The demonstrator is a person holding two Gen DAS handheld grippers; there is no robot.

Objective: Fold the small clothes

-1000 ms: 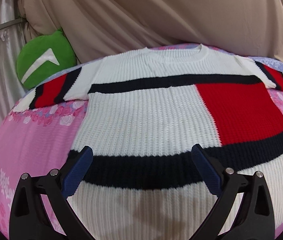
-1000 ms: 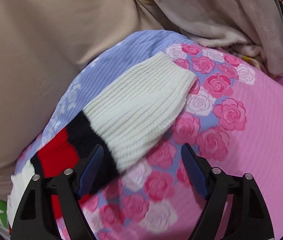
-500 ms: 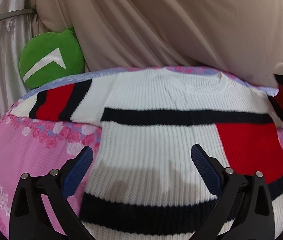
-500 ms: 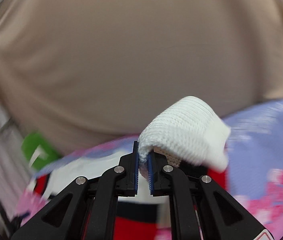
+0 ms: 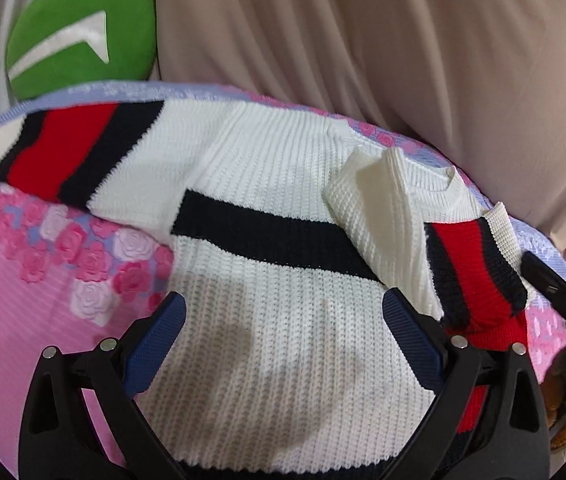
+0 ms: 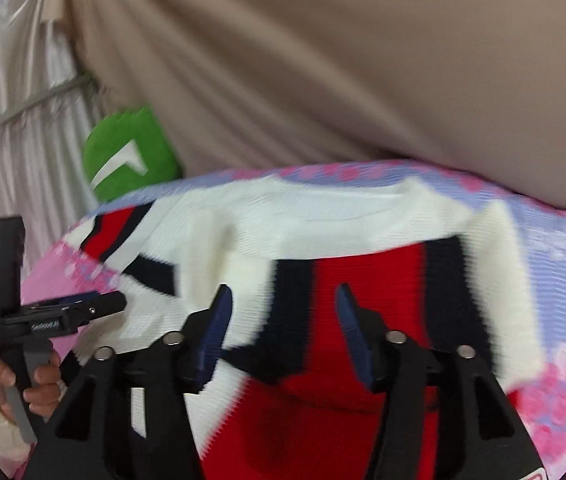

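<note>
Your white knitted sweater with navy and red stripes (image 5: 275, 288) lies flat on the pink bedsheet printed with roses (image 5: 43, 280), and it fills the middle of both views. In the left wrist view, its one sleeve with the white cuff (image 5: 379, 216) is folded over the chest at about 2 o'clock, while the other striped sleeve (image 5: 79, 156) stretches out at 10 o'clock. Your left gripper (image 5: 283, 344) hangs over the lower white part with its blue pads wide apart and nothing between them. Your right gripper (image 6: 283, 328) hovers over the red block of the sweater; its jaws are opening, and no cloth is between them. The green round cushion with a white mark (image 5: 83, 36) sits at 11 o'clock against the beige draped cloth (image 5: 403, 60). In the right wrist view, your left hand (image 6: 39, 388) is at 8 o'clock.
</note>
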